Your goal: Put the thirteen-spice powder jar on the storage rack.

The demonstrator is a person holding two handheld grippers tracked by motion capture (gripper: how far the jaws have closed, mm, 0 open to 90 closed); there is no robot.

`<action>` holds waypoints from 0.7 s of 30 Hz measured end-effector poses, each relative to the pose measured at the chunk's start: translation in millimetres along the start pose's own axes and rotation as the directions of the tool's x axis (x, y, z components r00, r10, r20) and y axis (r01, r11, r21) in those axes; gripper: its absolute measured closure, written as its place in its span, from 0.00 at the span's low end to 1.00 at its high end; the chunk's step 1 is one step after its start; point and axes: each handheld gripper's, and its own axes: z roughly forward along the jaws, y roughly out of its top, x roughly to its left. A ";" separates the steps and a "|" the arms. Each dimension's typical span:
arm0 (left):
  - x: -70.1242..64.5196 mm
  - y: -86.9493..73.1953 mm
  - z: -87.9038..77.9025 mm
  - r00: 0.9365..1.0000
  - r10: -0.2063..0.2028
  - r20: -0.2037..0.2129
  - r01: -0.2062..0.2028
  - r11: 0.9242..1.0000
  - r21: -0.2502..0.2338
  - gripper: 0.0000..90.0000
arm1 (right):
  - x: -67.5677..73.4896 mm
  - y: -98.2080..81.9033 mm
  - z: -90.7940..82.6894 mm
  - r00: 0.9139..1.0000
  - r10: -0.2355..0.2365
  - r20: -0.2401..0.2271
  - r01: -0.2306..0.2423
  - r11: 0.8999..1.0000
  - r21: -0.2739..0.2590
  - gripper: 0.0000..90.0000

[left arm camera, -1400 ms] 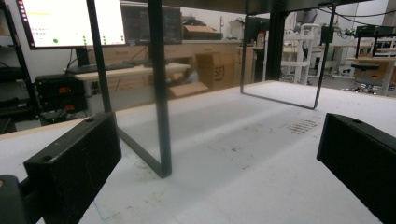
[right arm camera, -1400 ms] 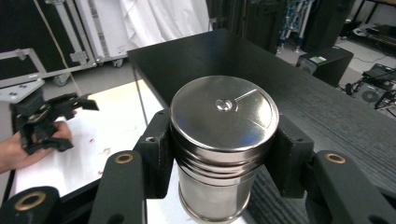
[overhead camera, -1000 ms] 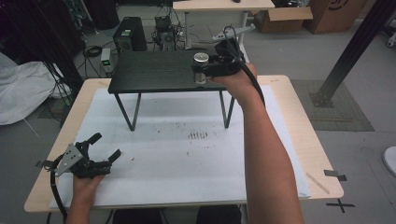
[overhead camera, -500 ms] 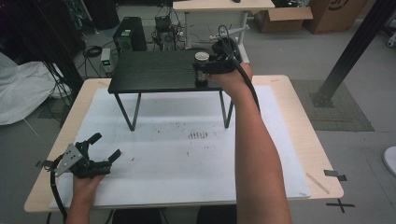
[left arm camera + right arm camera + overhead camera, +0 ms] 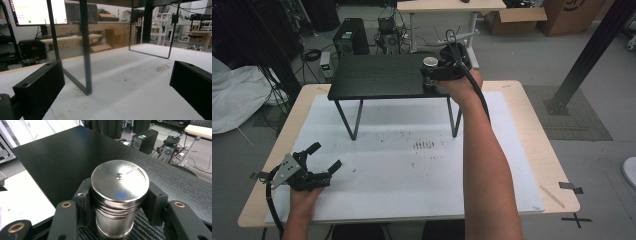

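Note:
A shiny steel canister [image 5: 119, 185] with a flat lid stands upright at the near right corner of the black raised shelf [image 5: 62, 157]. My right gripper [image 5: 120, 202] is shut on it, one pad on each side below the lid. In the high view the same canister [image 5: 430, 62] sits in the right gripper [image 5: 432, 75] at the right end of the shelf [image 5: 377, 75]. My left gripper [image 5: 325, 156] rests at the table's front left with its jaws apart. Between the black jaws of the left gripper [image 5: 115, 85] there is nothing.
The shelf stands on thin black legs [image 5: 86, 50] over a white mat [image 5: 412, 170] on the wooden table [image 5: 532, 130]. A patch of dark marks [image 5: 423, 145] lies mid-mat. Computers, cables and cardboard boxes sit on the floor beyond the table.
The right forearm has swung slightly to the left, while the right gripper and the canister have hardly shifted on the shelf. The left gripper has stayed put.

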 end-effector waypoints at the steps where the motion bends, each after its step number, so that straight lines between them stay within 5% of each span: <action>1: 0.0 0.0 0.0 1.000 0.000 0.000 0.000 1.000 0.001 0.00 | -0.4 -0.9 -0.3 1.000 0.002 -0.003 -0.002 1.000 -0.004 0.55; 12: -0.1 0.0 -0.1 1.000 0.002 0.000 -0.002 1.000 -0.001 0.00 | 0.2 -0.9 -0.3 1.000 -0.009 -0.001 0.009 1.000 -0.003 0.54; 21: 0.0 0.0 0.0 1.000 0.000 0.000 0.000 1.000 0.001 0.00 | 2.9 -0.6 -2.8 1.000 -0.008 0.010 0.008 1.000 -0.021 0.38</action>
